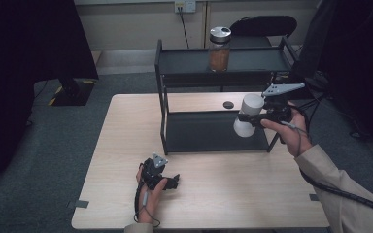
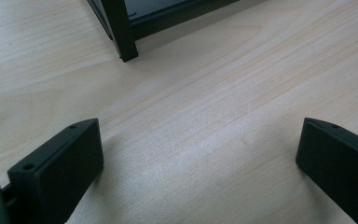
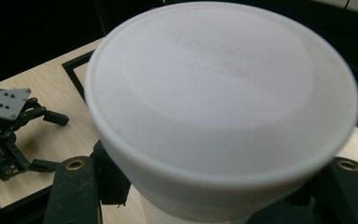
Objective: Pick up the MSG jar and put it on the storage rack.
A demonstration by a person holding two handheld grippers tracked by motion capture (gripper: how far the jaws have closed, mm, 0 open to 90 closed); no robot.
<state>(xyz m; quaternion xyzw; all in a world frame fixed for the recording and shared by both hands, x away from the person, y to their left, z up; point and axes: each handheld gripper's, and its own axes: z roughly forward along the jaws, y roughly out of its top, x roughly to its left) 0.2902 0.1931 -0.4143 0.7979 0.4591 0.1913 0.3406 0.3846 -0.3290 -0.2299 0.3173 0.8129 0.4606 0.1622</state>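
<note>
While the right gripper (image 1: 258, 118) pinches the white plastic lidded bottle (image 1: 247, 115) above the black metal two-tier rack's (image 1: 164, 127) lower shelf, keep it level and clear of the upper shelf; the left gripper (image 1: 171, 182), jaws spread, rests before the rack.

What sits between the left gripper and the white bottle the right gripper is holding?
In the high view, only bare tabletop and the rack's lower shelf lie between the left gripper and the white bottle.

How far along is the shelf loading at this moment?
Done: a glass jar stands on the rack's top shelf. In hand: the right gripper clamps a white container above the lower shelf. Left: setting it down. The left gripper rests open on the table.
</note>
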